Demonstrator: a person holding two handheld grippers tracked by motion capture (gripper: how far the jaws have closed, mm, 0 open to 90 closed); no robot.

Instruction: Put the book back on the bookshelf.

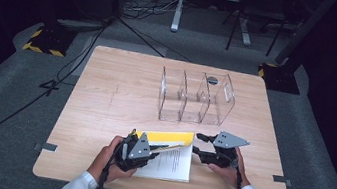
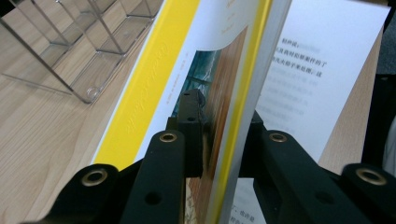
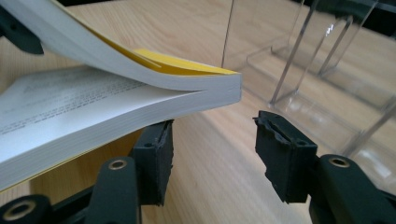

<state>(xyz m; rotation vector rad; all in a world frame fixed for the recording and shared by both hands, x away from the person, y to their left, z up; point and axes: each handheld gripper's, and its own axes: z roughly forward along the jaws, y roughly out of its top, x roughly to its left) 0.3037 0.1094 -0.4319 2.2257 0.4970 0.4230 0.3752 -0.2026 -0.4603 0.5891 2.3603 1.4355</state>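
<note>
Left claw (image 2: 219, 154) pinches the yellow book's (image 1: 170, 137) cover and front pages near the counter's (image 1: 102, 115) front edge, while the right claw (image 3: 212, 158) stands part-open, seemingly next to grip the spine.

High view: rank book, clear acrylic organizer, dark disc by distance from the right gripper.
From the right gripper:
1. Book, just beside it toward the table's middle.
2. Clear acrylic organizer, farther back on the table.
3. Dark disc, at the organizer's far edge.
</note>
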